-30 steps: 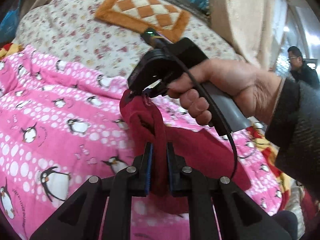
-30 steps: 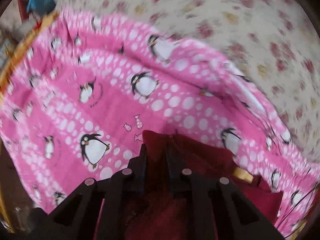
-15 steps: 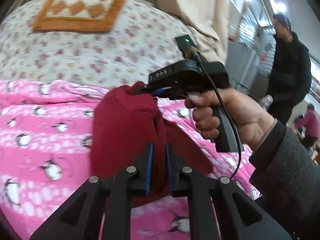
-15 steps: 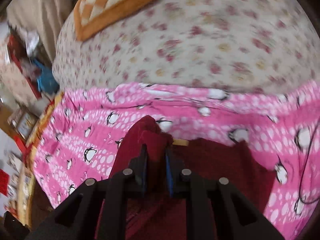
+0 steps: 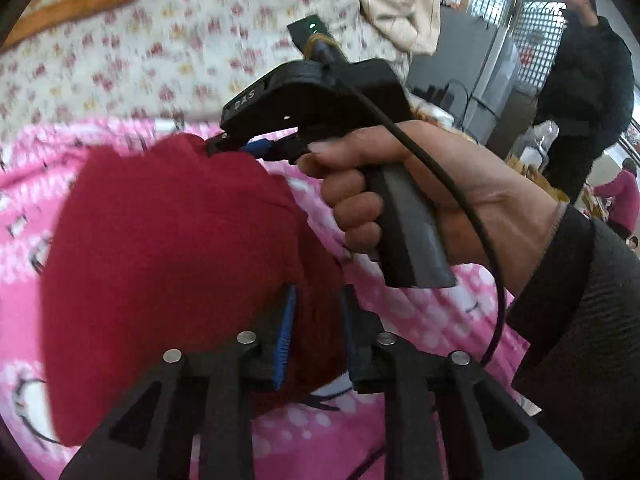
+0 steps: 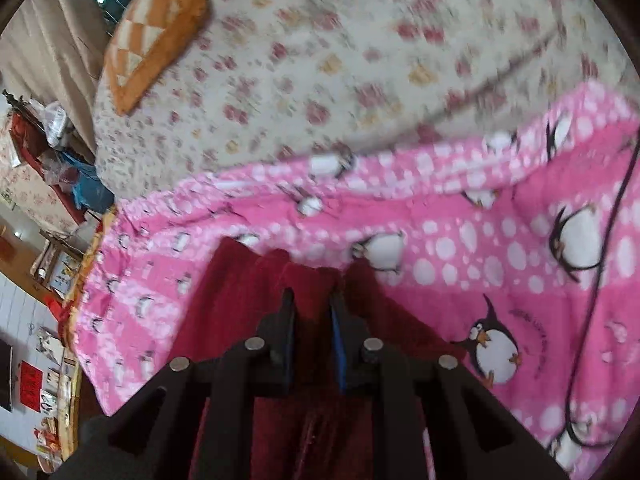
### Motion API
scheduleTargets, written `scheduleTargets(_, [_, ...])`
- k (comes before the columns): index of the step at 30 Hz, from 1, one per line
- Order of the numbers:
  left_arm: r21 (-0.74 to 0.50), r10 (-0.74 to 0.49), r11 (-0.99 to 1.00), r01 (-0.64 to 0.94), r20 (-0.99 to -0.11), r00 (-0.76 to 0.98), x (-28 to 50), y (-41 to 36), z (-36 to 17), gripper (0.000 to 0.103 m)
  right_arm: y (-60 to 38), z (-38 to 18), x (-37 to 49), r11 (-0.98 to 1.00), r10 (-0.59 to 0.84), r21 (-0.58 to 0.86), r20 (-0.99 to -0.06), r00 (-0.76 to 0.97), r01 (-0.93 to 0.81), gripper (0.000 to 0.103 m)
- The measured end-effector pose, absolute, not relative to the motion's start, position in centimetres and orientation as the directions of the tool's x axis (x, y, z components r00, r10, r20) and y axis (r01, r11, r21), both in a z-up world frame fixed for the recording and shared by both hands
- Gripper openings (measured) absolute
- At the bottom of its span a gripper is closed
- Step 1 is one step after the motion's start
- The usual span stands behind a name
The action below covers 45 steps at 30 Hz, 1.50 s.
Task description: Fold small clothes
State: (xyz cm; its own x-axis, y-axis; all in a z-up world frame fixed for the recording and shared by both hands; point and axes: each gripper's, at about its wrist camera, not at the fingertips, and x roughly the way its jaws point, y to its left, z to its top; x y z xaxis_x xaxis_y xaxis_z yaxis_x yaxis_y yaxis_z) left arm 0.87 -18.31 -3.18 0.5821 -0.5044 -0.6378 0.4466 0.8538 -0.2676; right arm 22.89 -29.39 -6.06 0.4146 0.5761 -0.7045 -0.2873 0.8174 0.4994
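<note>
A dark red small garment (image 5: 168, 264) hangs lifted above the pink penguin blanket (image 5: 420, 312). My left gripper (image 5: 316, 300) is shut on its near edge. My right gripper (image 5: 236, 146), seen in the left wrist view held by a hand, is shut on the garment's far top corner. In the right wrist view my right gripper (image 6: 312, 300) pinches a bunched red fold (image 6: 308, 276), and the rest of the garment (image 6: 224, 300) drapes below it over the blanket (image 6: 480, 256).
A floral bedsheet (image 6: 340, 60) covers the bed beyond the blanket, with an orange checked cushion (image 6: 156, 28) at its far side. A man in black (image 5: 584, 80) stands at the right. A black cable (image 6: 592, 280) crosses the blanket.
Both grippers have lifted the red garment higher off the blanket, and it now hangs spread wider between them. The views have swung right.
</note>
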Motion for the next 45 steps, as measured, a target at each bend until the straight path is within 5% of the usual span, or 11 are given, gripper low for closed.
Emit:
scheduleTargets(2, [-0.278,-0.523,0.841,0.465,-0.638,0.565,0.5,-18.4,-3.1,0.02,-30.7,-8.0,23.2,0.799,0.6,0.549,-0.695,0.396,-0.246,0.025])
scheduleTargets(7, [-0.389,-0.611,0.785,0.482,-0.617,0.496,-1.1,-15.0,-0.6,0.02,-32.6,-5.0,21.0,0.78,0.62,0.565,-0.642,0.45,-0.269,0.032])
scheduleTargets(14, [-0.367,-0.455,0.887,0.282,-0.583,0.673,-1.1,-6.0,1.4,0.018,-30.5,3.1,10.2,0.661,0.729,0.379,-0.528,0.435,-0.648,0.037])
scheduleTargets(16, [-0.394,-0.45,0.888,0.237,-0.639,0.624,0.1,-5.8,-0.9,0.007,-27.9,3.0,7.6,0.618,0.721,0.263,-0.566,0.401,-0.741,0.037])
scheduleTargets(21, [-0.365,-0.446,0.895,0.257,-0.706,0.551,-0.2,-7.4,-4.1,0.005,-24.3,-4.5,6.5,0.643,0.403,-0.045,-0.829,0.388,-0.765,0.033])
scheduleTargets(30, [-0.318,-0.375,0.925,0.209,-0.672,0.639,6.1,-6.6,2.0,0.006,-26.3,1.2,7.3,0.7,0.582,0.09,-0.647,0.493,-0.708,0.032])
scheduleTargets(33, [-0.327,-0.34,0.937,0.124,-0.772,0.536,10.5,-6.5,-1.5,0.006,-24.7,-0.5,9.8,0.763,0.478,0.037,-0.705,0.524,-0.645,0.032])
scheduleTargets(36, [-0.336,-0.356,0.932,0.136,-0.776,0.521,11.1,-6.8,-2.2,0.006,-24.8,-4.5,12.5,0.804,0.38,0.055,-0.813,0.442,-0.592,0.031])
scheduleTargets(42, [-0.35,-0.351,0.928,0.125,-0.715,0.605,14.9,-5.7,2.6,0.006,-26.6,-0.1,14.0,0.835,0.459,0.14,-0.711,0.532,-0.532,0.03])
scheduleTargets(45, [-0.321,-0.31,0.944,0.082,-0.772,0.554,19.8,-6.3,1.2,0.006,-26.3,0.0,16.8,0.88,0.408,0.114,-0.677,0.613,-0.46,0.03])
